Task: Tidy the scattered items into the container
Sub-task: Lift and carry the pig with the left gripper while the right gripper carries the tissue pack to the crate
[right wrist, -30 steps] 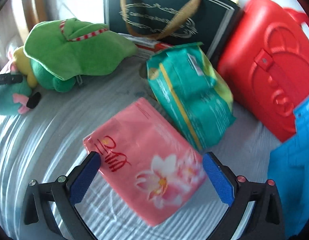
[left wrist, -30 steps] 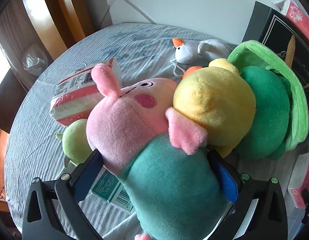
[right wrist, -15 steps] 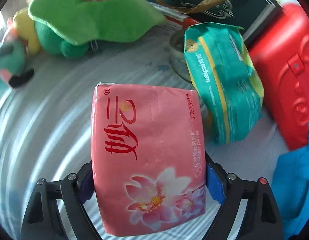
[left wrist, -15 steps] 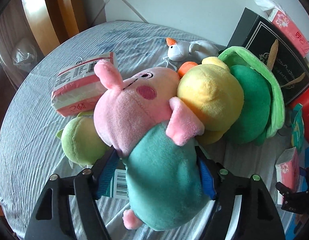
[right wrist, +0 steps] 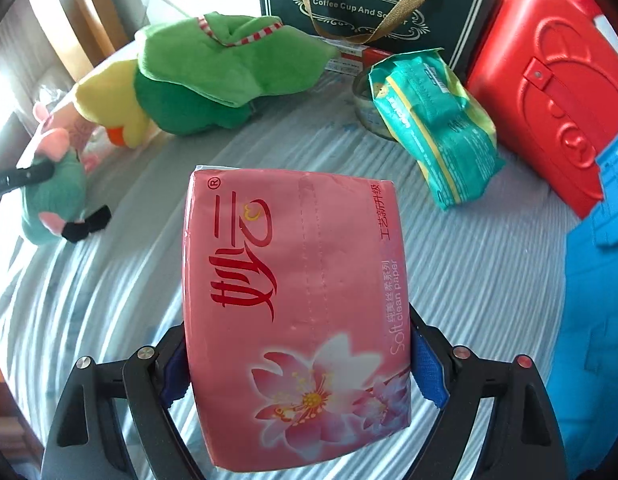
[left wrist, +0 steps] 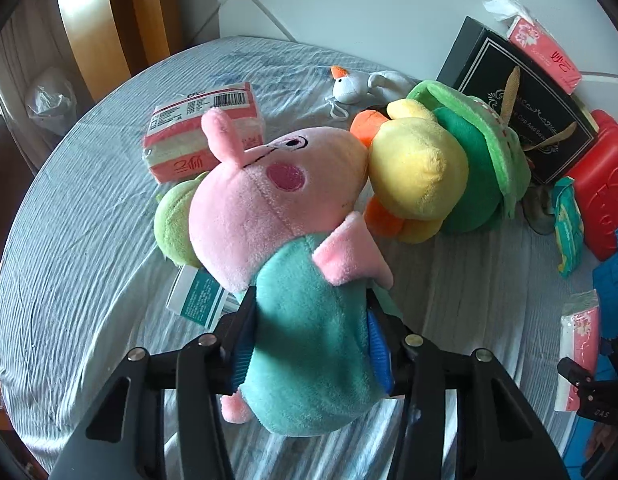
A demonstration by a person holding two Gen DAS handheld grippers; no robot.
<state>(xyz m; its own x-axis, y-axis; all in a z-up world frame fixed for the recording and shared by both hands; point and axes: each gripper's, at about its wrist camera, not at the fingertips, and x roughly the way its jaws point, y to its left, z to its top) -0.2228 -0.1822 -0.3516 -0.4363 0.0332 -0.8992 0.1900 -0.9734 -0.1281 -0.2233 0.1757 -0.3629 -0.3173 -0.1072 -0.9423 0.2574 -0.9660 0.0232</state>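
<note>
Pink pig plush point(left wrist: 277, 208) pinched at its teal body by left gripper point(left wrist: 309, 344); jaws closing, pads sunk into the fabric. Duck plush point(left wrist: 421, 176) at 1 o'clock of pig, touching its snout. Right gripper point(right wrist: 297, 364) clamps tissue pack point(right wrist: 297, 304) above table point(right wrist: 469, 264); blue bin point(right wrist: 597, 280) at 3 o'clock.

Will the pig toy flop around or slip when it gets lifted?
Probably floppy: the pig toy is soft plush, and the closing left gripper dents its teal body. The head overhangs, so it may droop. Slipping seems unlikely, since the fuzzy fabric bulges around the pads.
</note>
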